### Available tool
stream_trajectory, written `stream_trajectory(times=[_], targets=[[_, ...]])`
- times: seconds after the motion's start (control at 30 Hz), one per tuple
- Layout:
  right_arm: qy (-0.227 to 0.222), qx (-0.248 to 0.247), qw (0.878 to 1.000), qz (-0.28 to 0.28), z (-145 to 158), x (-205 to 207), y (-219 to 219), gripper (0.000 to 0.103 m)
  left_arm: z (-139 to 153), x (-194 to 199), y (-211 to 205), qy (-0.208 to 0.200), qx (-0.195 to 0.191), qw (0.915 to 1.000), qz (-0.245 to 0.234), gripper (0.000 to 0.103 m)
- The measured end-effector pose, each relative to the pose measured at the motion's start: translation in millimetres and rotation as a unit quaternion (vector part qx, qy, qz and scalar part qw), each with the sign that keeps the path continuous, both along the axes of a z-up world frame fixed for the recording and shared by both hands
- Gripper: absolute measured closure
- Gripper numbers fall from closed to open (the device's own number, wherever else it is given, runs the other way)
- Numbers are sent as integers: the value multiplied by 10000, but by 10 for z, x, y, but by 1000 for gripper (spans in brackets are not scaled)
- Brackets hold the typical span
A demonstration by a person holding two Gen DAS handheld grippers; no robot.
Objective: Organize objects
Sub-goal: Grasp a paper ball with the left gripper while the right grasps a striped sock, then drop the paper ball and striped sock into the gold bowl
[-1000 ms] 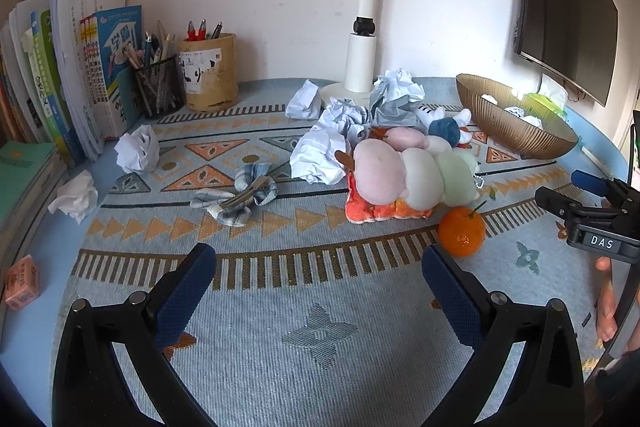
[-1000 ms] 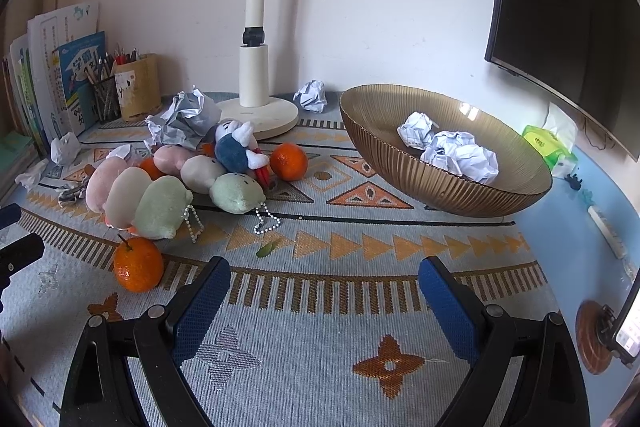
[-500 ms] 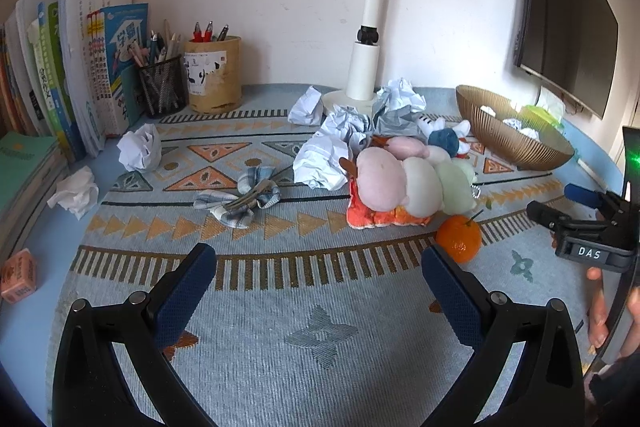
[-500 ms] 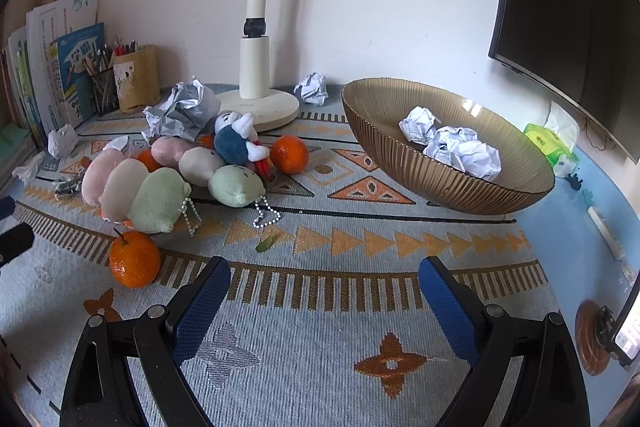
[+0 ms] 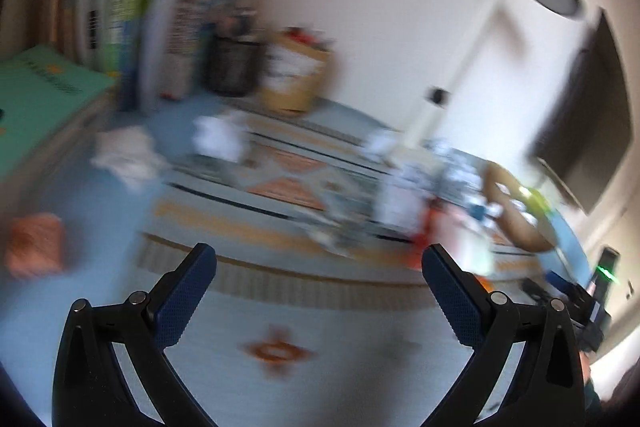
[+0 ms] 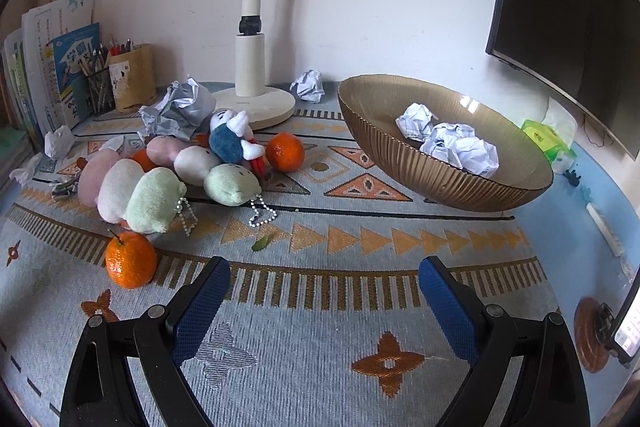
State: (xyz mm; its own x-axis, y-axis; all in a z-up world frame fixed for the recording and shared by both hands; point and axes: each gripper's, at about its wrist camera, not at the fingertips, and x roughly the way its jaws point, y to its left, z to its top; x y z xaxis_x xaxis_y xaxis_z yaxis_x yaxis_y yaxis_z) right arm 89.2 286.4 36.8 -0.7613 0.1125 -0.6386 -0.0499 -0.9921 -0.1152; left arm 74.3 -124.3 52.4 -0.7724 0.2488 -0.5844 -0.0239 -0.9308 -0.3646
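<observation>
The right claw [image 6: 324, 291] is spread wide and holds nothing. Its two blue pads hang over the patterned mat [image 6: 320, 347], and only bare mat shows between them.

A big brown bowl [image 6: 400, 163] sits on the mat on the right side. Three paper balls [image 6: 452, 145] lie inside it, bunched together and touching.

A pile of soft toys [image 6: 160, 183] lies on the left side of the mat. They are pink, white and green, and they lean on one another. A blue and white toy [image 6: 230, 139] sits on top of the pile at the back. Little bead chains [image 6: 262, 213] hang from the green ones onto the mat.

One orange [image 6: 130, 259] sits on the mat just in front of the toys, near the left pad of the right claw. Another orange [image 6: 285, 151] sits just behind the pile, beside the blue toy.

A gray crumpled paper [image 6: 180, 109] lies behind the toys, next to the white lamp base [image 6: 260, 105]. A small white paper ball [image 6: 308, 85] lies between the lamp base and the bowl. More white paper lies at the far left by the books [image 6: 52, 79]. A cup of pens [image 6: 132, 75] stands by the wall.

The left claw [image 5: 320, 289] is spread wide too, with nothing between its pads. Its picture is very blurry. Two white paper lumps [image 5: 172, 147] show on the left of the mat there.
</observation>
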Motion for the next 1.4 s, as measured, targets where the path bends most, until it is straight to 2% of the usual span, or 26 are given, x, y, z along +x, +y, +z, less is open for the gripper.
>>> stream_trajectory(times=[0.03,0.13,0.23,0.3,0.37,0.43,0.47,0.53,0.63,0.73,0.8,0.87,0.93,0.97,1.0,1.03,1.1,1.2,1.3,1.4], targets=[[6,-71,10000,18,24,2,-31,8,17,-37,-106,-29,-31,10000,-32,1],[54,-822,9954,484,194,-11,-258,8,99,-265,-276,-169,-211,9992,-278,1],[30,-1217,9876,992,352,-91,-730,8,143,-642,-322,-320,-424,9986,-48,1],[-217,-1583,9786,1300,322,-128,-1072,8,85,-944,-408,-501,-281,9980,261,1],[-731,-1947,9593,1911,193,-189,-1558,8,-13,-1165,-502,-638,-45,9967,506,1],[-1159,-1784,9533,2144,83,-319,-1918,8,-194,-1450,-518,-1062,-52,9925,604,1],[-1310,-1643,9537,2149,30,-435,-2082,8,-281,-1570,-481,-1251,-233,9903,560,1],[-1408,-1616,9547,2064,-54,-679,-2242,8,-341,-1638,-440,-1261,-424,9890,651,1],[-1581,-1600,9562,1871,-207,-1022,-2367,8,-401,-1679,-431,-1162,-300,9907,642,1],[-1578,-1416,9618,1732,-319,-1221,-2491,8,-450,-1738,-416,-1180,-425,9891,768,2],[-1430,-1183,9669,1750,-318,-1271,-2591,8,-499,-1768,-375,-1222,-443,9889,712,17],[-1304,-1057,9700,1761,-325,-1310,-2685,8,-508,-1760,-320,-1211,-732,9867,803,30],[-1257,-856,9747,1639,-356,-1338,-2731,23,-519,-1747,-344,-1181,-740,9858,939,46],[-1245,-816,9749,1654,-350,-1344,-2724,38,-508,-1733,-389,-1145,-641,9864,992,49],[-1173,-828,9757,1657,-336,-1339,-2704,61,-500,-1717,-428,-1086,-552,9875,999,56],[-1155,-941,9740,1708,-330,-1337,-2667,67,-464,-1681,-484,-960,-416,9893,1013,59],[-1088,-1125,9724,1729,-286,-1295,-2584,76,-367,-1585,-586,-657,-163,9918,1083,59],[-762,-1408,9633,2155,-154,-1076,-2546,79,-221,-1430,-617,-237,-250,9916,1245,59],[-515,-1536,9566,2423,14,-741,-2449,79,-76,-1163,-627,401,64,9940,1012,59],[-295,-1630,9540,2497,197,-420,-2274,79,-16,-1030,-440,402,296,9963,705,59]])
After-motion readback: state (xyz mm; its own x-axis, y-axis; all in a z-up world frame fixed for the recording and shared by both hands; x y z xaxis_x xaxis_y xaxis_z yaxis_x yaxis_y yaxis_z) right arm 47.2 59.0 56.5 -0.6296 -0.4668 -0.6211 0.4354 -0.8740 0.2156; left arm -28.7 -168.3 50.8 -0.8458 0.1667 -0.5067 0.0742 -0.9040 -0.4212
